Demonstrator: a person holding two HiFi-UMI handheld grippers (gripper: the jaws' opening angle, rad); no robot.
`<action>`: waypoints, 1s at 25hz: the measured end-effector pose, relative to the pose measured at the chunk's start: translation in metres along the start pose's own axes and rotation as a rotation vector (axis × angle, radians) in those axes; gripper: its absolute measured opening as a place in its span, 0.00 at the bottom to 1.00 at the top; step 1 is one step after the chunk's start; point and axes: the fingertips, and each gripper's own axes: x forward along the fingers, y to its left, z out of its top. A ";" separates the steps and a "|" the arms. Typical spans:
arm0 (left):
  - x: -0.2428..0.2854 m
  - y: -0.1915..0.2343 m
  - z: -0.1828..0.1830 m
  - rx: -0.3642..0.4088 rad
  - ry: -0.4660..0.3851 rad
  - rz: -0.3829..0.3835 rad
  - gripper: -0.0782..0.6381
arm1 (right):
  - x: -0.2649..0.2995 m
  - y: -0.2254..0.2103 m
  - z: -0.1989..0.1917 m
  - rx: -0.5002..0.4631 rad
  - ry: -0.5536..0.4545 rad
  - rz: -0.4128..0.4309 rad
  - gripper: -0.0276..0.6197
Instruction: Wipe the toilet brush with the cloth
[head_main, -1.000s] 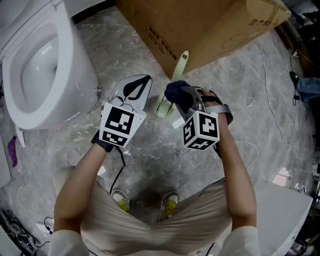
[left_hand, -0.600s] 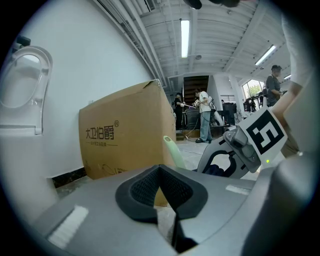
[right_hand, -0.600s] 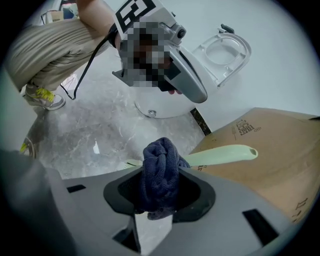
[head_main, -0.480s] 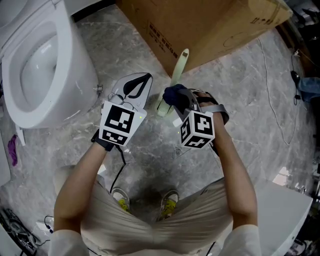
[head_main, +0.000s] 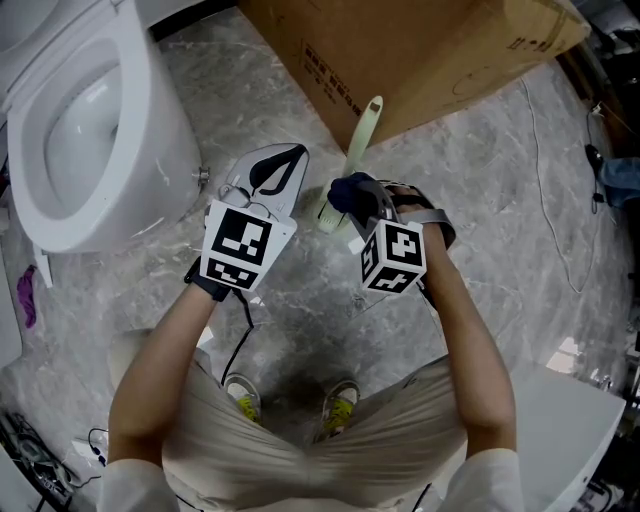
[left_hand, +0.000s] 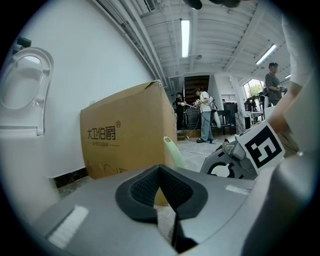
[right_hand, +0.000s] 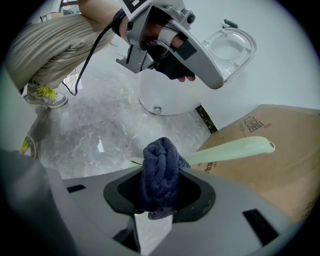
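The pale green toilet brush (head_main: 362, 128) stands in its holder on the floor, its handle leaning against the cardboard box; the handle also shows in the right gripper view (right_hand: 235, 152) and its tip in the left gripper view (left_hand: 170, 146). My right gripper (head_main: 352, 200) is shut on a bunched dark blue cloth (right_hand: 160, 172), held right beside the lower part of the handle. Whether cloth and handle touch I cannot tell. To the left of the brush my left gripper (head_main: 290, 157) is shut with nothing in it, its black pads (left_hand: 145, 187) closed together.
A white toilet (head_main: 80, 130) stands at the left, its lid raised (right_hand: 230, 44). A large cardboard box (head_main: 420, 50) fills the back behind the brush. A thin cable (head_main: 545, 200) runs over the marble floor at the right. The person's feet are below the grippers.
My right gripper with the cloth has shifted slightly left toward the brush. The left gripper has hardly moved.
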 end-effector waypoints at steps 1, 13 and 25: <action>-0.001 0.000 0.000 0.000 0.000 0.000 0.11 | 0.001 0.001 0.000 0.000 0.002 0.003 0.26; -0.003 0.002 0.001 0.012 -0.008 -0.001 0.11 | 0.015 0.029 -0.003 0.005 0.013 0.099 0.26; -0.011 0.038 0.001 -0.015 -0.009 0.075 0.11 | -0.062 -0.036 0.062 0.027 -0.226 -0.178 0.26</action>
